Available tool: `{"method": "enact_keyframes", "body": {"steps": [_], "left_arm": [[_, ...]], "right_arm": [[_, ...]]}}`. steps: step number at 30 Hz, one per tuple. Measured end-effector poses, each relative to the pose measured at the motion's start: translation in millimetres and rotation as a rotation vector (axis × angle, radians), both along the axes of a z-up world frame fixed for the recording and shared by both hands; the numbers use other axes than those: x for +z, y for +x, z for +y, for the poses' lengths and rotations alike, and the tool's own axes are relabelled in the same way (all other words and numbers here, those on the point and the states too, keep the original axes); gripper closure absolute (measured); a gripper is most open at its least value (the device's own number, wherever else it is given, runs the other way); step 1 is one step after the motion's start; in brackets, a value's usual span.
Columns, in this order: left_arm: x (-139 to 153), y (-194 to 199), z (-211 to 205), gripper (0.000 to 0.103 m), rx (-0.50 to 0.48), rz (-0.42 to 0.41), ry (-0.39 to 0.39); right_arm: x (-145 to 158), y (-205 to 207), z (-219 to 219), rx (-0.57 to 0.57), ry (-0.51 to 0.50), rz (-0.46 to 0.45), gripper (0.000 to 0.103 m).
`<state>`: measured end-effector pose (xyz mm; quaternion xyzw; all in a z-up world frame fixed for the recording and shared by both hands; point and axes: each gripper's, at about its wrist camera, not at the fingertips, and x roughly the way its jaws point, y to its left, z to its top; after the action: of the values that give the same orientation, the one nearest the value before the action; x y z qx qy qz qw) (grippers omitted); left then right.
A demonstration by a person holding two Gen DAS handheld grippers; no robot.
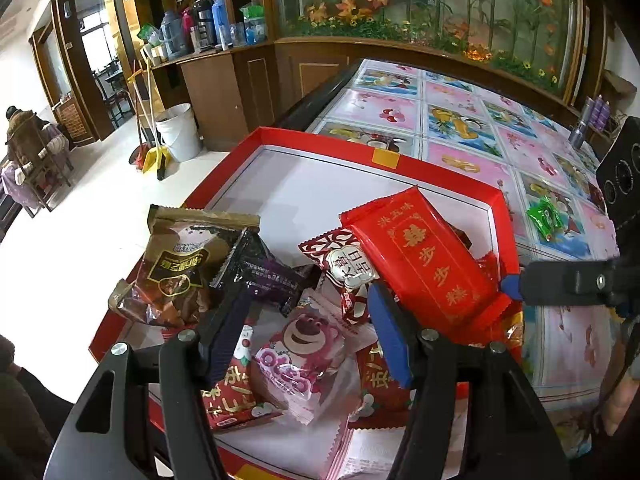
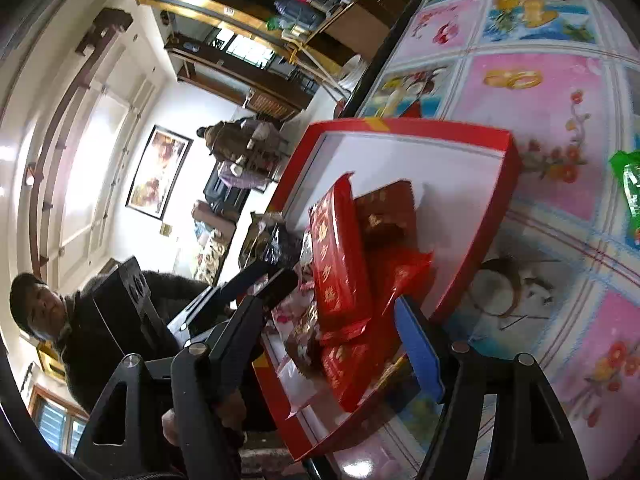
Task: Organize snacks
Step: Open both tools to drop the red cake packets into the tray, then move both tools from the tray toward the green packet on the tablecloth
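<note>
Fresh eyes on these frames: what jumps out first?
The red tray at the table's near edge, heaped with snack packets at its near end, the far end bare. On top lies a big red packet with gold lettering, with a pink bear packet lower in the heap between the left hand-held gripper's fingers. One green packet sits alone on the flowered tablecloth, outside the tray.

Both wrists — close over tray.
</note>
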<state>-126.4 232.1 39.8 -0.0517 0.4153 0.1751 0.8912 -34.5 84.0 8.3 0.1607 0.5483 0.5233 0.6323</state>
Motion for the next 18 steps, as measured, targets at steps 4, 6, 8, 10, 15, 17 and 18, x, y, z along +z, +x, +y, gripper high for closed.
{"method": "enact_keyframes", "body": {"steps": [4,6,8,10,15,17,18], "left_arm": [[1,-1,0,0.042,0.005,-0.001,0.010],[1,-1,0,0.042,0.006,0.000,0.012],[1,-1,0,0.042,0.006,0.000,0.013],[1,-1,1,0.042,0.005,0.000,0.014],[1,-1,1,0.042,0.007,0.001,0.013],[1,-1,1,0.041,0.007,0.001,0.012],[0,-1,0,0.039,0.008,0.002,0.012]], "right_arm": [[1,-6,4,0.024,0.001,-0.019,0.024],[1,-8,6,0.032,0.006,-0.023,0.023],[2,-10,8,0.040,0.012,-0.025,0.021],[2,-12,9,0.058,0.029,-0.015,0.020],[-2,-18,19,0.115,0.037,0.018,0.022],[1,-16,14,0.092,0.055,0.010,0.021],[3,-12,9,0.073,0.076,0.018,0.021]]}}
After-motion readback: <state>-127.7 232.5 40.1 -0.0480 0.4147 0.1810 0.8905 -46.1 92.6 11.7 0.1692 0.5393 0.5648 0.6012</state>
